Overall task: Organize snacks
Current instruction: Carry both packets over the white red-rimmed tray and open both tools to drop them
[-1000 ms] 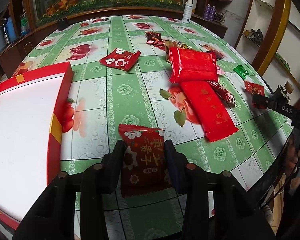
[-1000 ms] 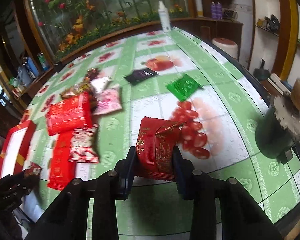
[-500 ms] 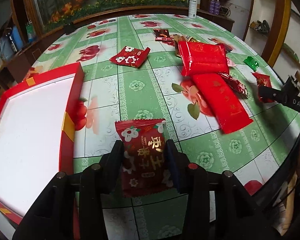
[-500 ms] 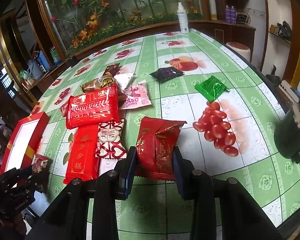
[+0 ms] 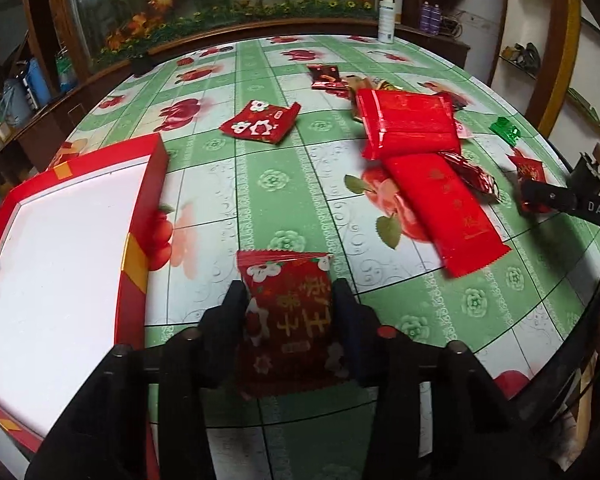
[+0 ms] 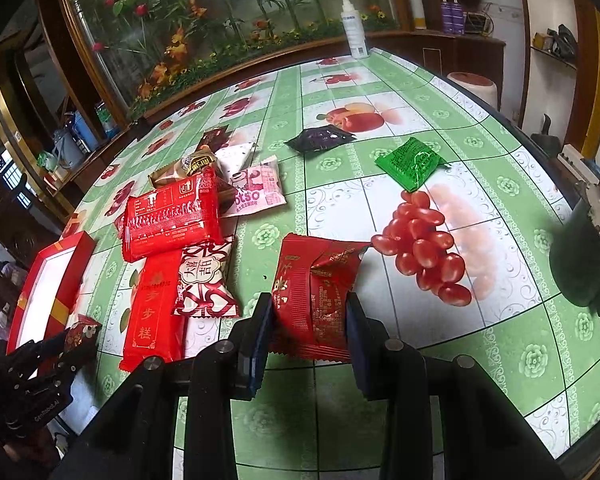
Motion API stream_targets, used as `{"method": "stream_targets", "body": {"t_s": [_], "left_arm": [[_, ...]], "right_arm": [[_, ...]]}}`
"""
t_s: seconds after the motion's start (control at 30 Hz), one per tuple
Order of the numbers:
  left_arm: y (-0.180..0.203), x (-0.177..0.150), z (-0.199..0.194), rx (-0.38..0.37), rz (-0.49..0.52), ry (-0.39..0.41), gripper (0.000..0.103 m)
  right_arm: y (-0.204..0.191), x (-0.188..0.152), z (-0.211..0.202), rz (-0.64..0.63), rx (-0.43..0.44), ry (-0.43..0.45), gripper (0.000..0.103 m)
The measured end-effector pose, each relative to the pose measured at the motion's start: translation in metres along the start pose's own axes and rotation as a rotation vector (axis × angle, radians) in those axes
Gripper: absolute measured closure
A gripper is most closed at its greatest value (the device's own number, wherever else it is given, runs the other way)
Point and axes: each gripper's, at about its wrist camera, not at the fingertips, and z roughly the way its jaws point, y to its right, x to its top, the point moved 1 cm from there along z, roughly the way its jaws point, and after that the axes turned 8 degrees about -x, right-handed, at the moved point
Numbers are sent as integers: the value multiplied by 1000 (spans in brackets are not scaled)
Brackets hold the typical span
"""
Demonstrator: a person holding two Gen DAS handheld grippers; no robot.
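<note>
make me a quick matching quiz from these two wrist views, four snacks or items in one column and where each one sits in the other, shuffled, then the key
Column one:
1. flower-print red packet
2. green packet
3. red gift box
4. white spray bottle

Column two:
A. at the far edge of the table, upright
B. between the fingers of the left gripper
C. lying flat just above the printed grapes
D. open, on the table at the left gripper's left

Pairs: 1-B, 2-C, 3-D, 4-A
</note>
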Motion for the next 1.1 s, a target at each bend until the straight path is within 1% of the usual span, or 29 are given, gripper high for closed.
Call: {"method": "stream_targets", "body": {"t_s": [0.13, 0.37, 0.53, 0.63, 0.8, 0.9, 1.0, 1.1], "left_arm": [[-2, 0, -1, -8, -12, 0, 65], [-7, -1, -4, -19, -25, 4, 66], [-16, 3, -19, -29, -45, 44, 66], [-31, 7, -34, -25, -81, 86, 66], [-73, 6, -64, 39, -162, 152, 66], [-100, -1, -76, 88, -213, 169, 66], [-127, -9, -83, 149, -260, 172, 66], [-148, -17, -85, 186, -306, 168, 66]], "right_arm": [[-1, 0, -1, -6, 0, 5, 67], [-12, 1, -7, -30, 12, 19, 67], [-24, 4, -16, -48, 31, 41, 67], [-36, 6, -22, -71, 66, 55, 67], [-78, 7, -24, -146, 142, 58, 67], [-116, 7, -19, -206, 209, 36, 67], [-165, 4, -16, -285, 284, 23, 67], [-221, 1, -16, -367, 363, 22, 67]]}}
